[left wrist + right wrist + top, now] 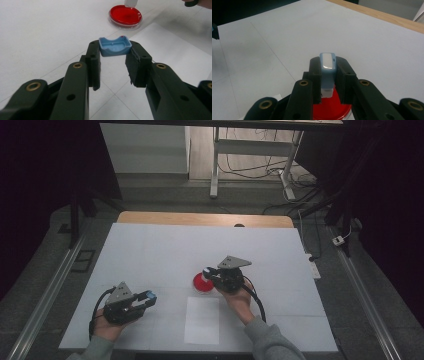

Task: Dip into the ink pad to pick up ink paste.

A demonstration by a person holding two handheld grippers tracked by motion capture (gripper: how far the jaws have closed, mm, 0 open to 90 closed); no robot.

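My left gripper (pixel 146 299) hovers low over the front left of the white table (pixel 150 250), shut on a small light-blue cap (pixel 115 46) pinched between its jaw tips, hollow side facing the camera. My right gripper (pixel 210 274) is near the table's middle, shut on a narrow blue-and-white piece (pixel 327 75) held upright. That piece hangs directly above a round red dish (pixel 201 283) with a clear rim. In the left gripper view the red dish (pixel 125 15) lies ahead, with the white lower end of the held piece (pixel 130 2) just above it.
A white sheet of paper (pixel 202 320) lies flat in front of the dish, between the two hands. The table's wooden far edge (pixel 200 219) is beyond. Desk legs and cables (pixel 280 170) stand on the floor behind, and metal rails (pixel 45 295) flank the table.
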